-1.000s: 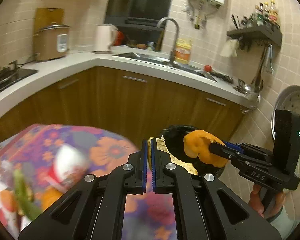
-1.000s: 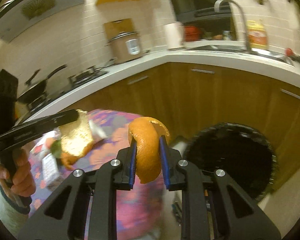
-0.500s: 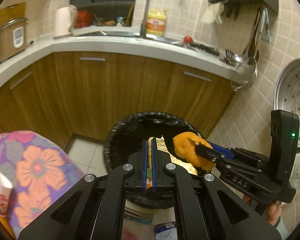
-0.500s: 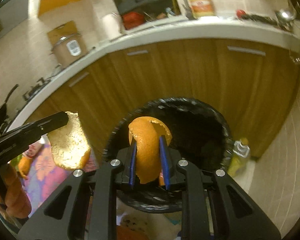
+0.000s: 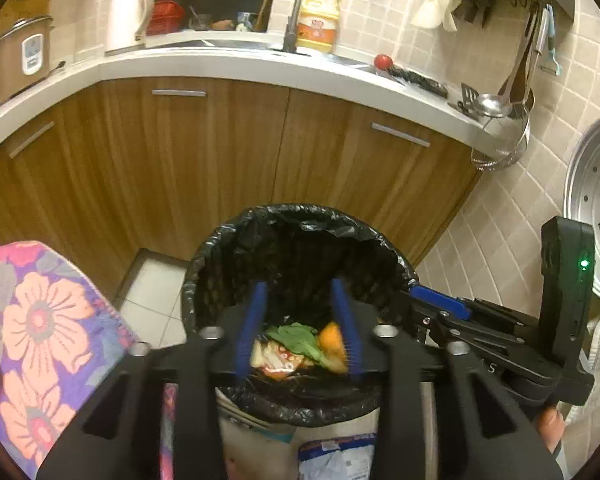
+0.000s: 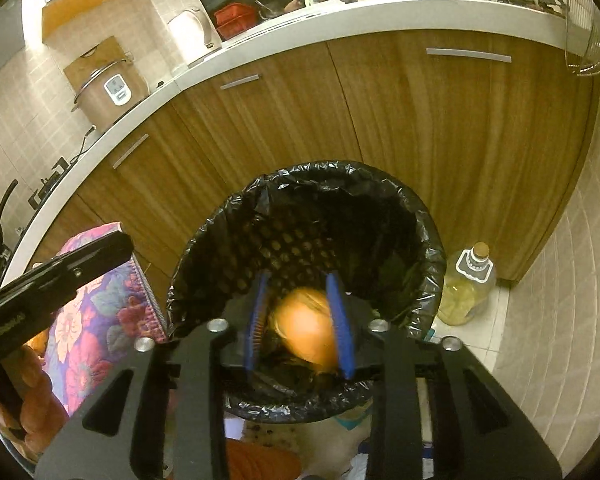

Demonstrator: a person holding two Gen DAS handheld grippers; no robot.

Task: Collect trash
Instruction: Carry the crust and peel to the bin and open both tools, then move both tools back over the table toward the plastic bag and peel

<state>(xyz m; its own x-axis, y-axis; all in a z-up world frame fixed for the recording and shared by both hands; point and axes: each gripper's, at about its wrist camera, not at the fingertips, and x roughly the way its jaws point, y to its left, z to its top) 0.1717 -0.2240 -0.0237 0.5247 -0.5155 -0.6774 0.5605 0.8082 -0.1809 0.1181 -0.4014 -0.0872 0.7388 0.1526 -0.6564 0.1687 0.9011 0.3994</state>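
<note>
While both tongs hang over the bin, notes as follows:
Bin: round waste bin lined with a crinkled black plastic bag point(image 5: 300, 216), standing on the tiled floor against the brown wooden cabinet doors point(image 5: 220, 148); seen from above in both wrist views point(image 6: 332, 172).
Left tongs: left tongs point(image 5: 298, 330), blue-padded, over the near rim of the bin; jaws opening, nothing between the pads.
Bin contents, left view: a green leaf point(image 5: 296, 338), an orange peel scrap point(image 5: 332, 344) and pale wrapper bits point(image 5: 274, 360) lie at the bottom of the bag, framed by the parted pads.
Right tongs: right tongs point(image 6: 300, 324), over the near rim; jaws opening. In the left view they reach in from the right edge point(image 5: 416, 296).
Orange peel: curled orange peel piece point(image 6: 306, 330), blurred, in the gap between the right pads above the bag interior; cannot tell whether either pad touches it.
Floor by bin: clear plastic oil bottle with yellow liquid point(image 6: 468, 288) just right of the bin, near the cabinet corner.
Left edge: floral purple-and-orange cloth point(image 5: 40, 320) beside the bin.
Hand: fingertip under the right handle point(image 5: 548, 424).
</note>
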